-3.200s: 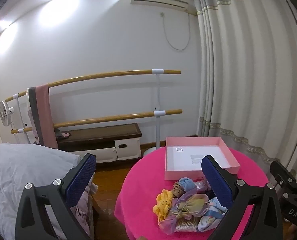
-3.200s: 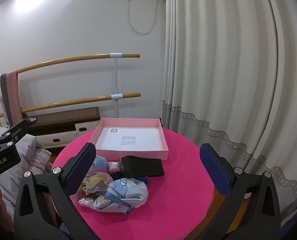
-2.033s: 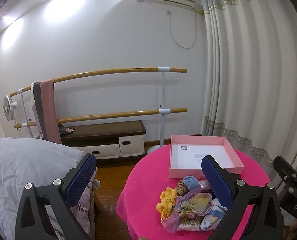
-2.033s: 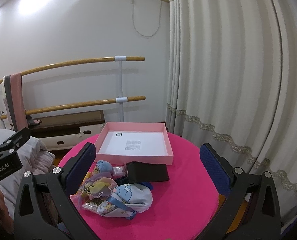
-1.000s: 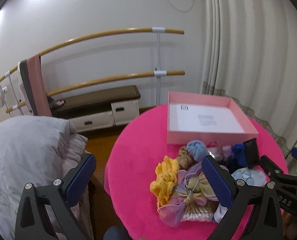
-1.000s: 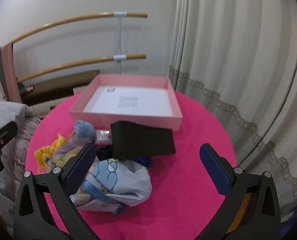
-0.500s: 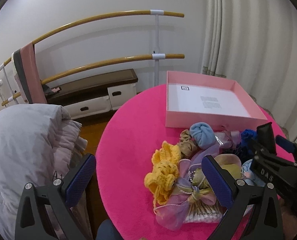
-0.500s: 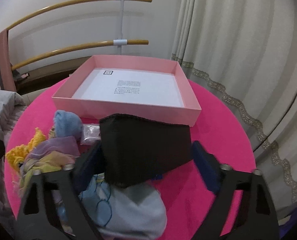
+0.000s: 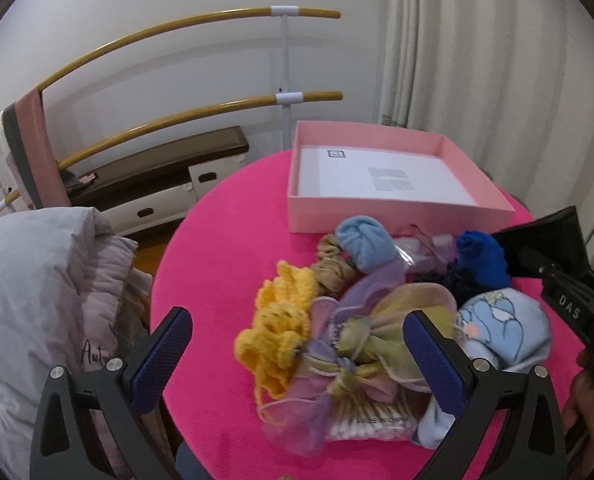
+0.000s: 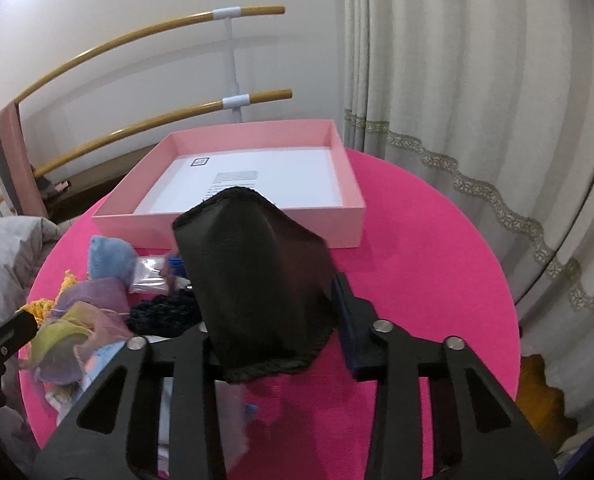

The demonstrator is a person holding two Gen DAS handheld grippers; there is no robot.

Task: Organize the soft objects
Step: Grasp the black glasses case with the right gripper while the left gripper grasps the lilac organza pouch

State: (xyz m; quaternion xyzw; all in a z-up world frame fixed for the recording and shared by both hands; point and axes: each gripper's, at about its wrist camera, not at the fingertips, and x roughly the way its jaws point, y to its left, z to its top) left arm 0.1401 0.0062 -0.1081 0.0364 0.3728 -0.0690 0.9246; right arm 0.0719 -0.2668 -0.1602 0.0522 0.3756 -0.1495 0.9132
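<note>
Pink cloth [image 9: 225, 248] covers round table near curtain [image 10: 477, 80].

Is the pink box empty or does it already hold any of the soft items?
Empty of soft items: the pink box shows only a white printed sheet; the black pouch sits outside, in the right gripper.

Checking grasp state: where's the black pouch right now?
In the right wrist view the black pouch is clamped in the right gripper, lifted just in front of the pink box, right of the soft pile.

Both wrist views look down close over the pink table [image 9: 225, 240], sharing the pink box [image 10: 233, 220].
</note>
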